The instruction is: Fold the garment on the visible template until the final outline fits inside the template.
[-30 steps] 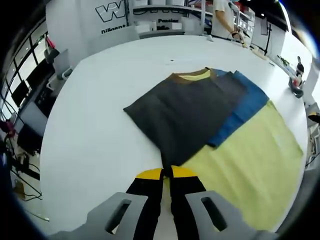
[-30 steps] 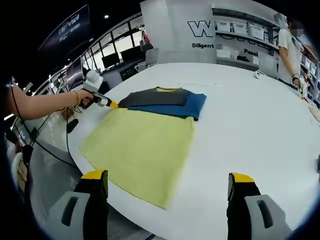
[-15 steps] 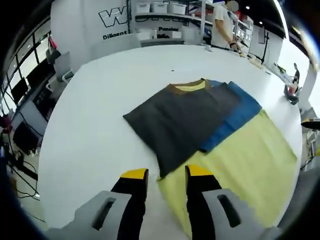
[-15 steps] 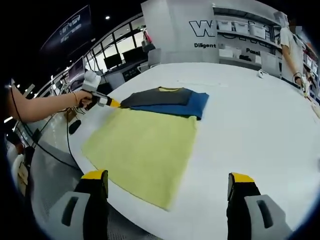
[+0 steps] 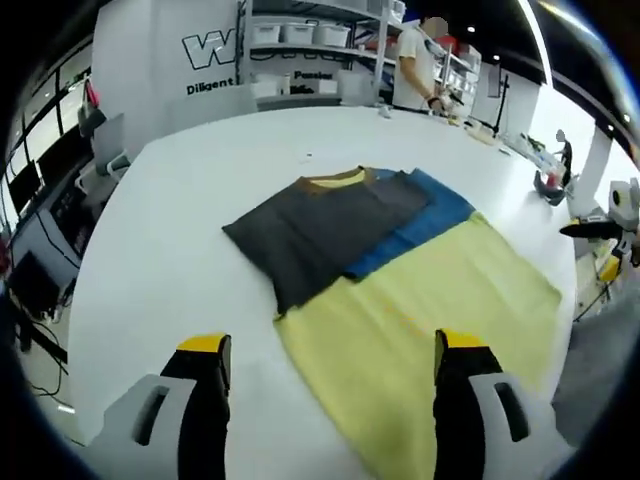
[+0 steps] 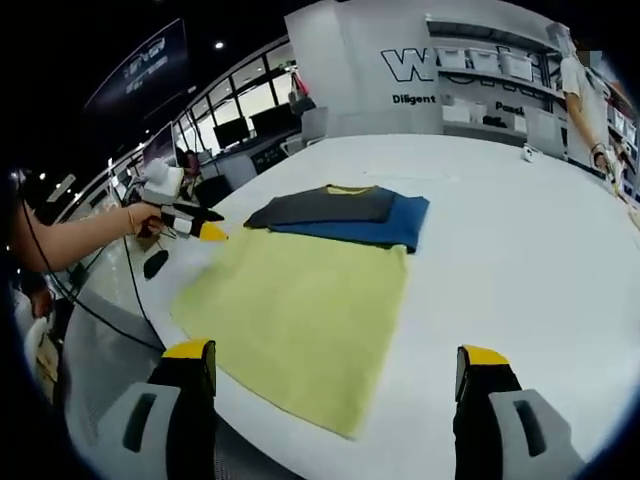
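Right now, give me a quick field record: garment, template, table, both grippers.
garment: folded dark grey and blue T-shirt with a yellow-lined collar, lying flat, grey layer on top, blue layer showing along one edge
template: pale yellow-green rectangular sheet, flat on the table; the garment overlaps one end and partly extends past it
table: large white round table
left gripper: open, holding nothing, near the garment's corner
right gripper: open, holding nothing, at the template's far end from the garment
background: person standing by white shelving

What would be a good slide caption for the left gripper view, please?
Open left gripper above the yellow template, folded shirt overlapping its far edge.
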